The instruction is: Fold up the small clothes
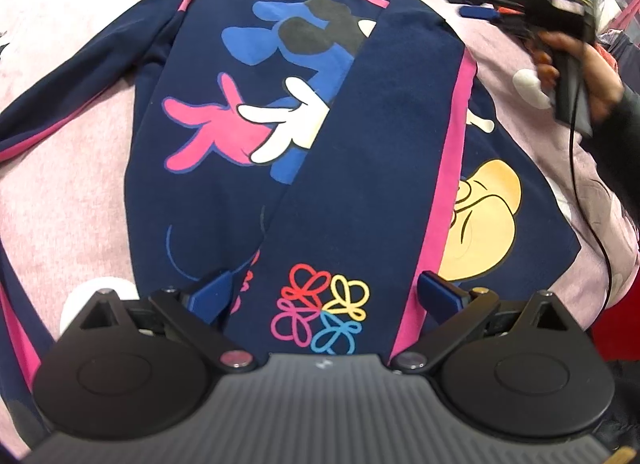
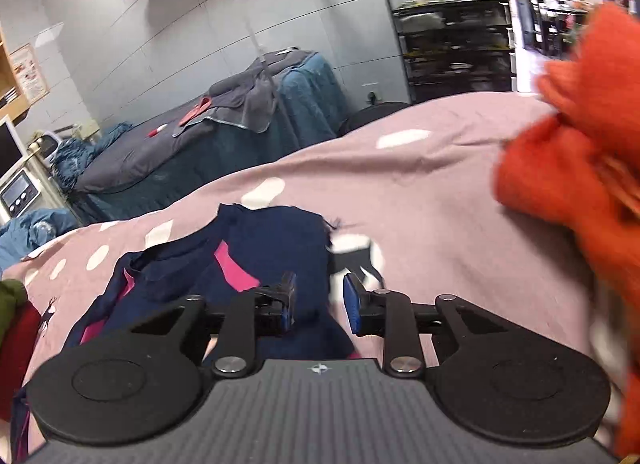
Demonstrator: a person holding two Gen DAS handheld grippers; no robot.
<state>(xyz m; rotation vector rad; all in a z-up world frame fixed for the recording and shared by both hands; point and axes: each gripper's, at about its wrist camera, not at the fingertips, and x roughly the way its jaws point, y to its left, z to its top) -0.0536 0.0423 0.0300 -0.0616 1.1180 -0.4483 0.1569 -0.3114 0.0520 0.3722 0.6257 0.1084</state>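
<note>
A small navy long-sleeve shirt [image 1: 224,192] with pink stripes and cartoon prints lies flat on the pink bedcover [image 1: 80,192]. Its right sleeve [image 1: 384,168] is folded diagonally across the front, cuff with coloured flowers nearest me. My left gripper [image 1: 324,296] is open, its blue pads either side of that cuff, just above it. My right gripper [image 2: 318,304] is open and empty above the shirt's shoulder [image 2: 256,248]. It also shows in the left wrist view [image 1: 560,24], held in a hand at the far right. The left sleeve [image 1: 72,112] lies spread out to the left.
An orange garment [image 2: 572,168] lies on the bedcover at the right. Red and green clothes [image 2: 16,324] sit at the left edge. Beyond the bed stand a second bed with teal and grey covers [image 2: 224,132] and a black shelf cart [image 2: 452,44].
</note>
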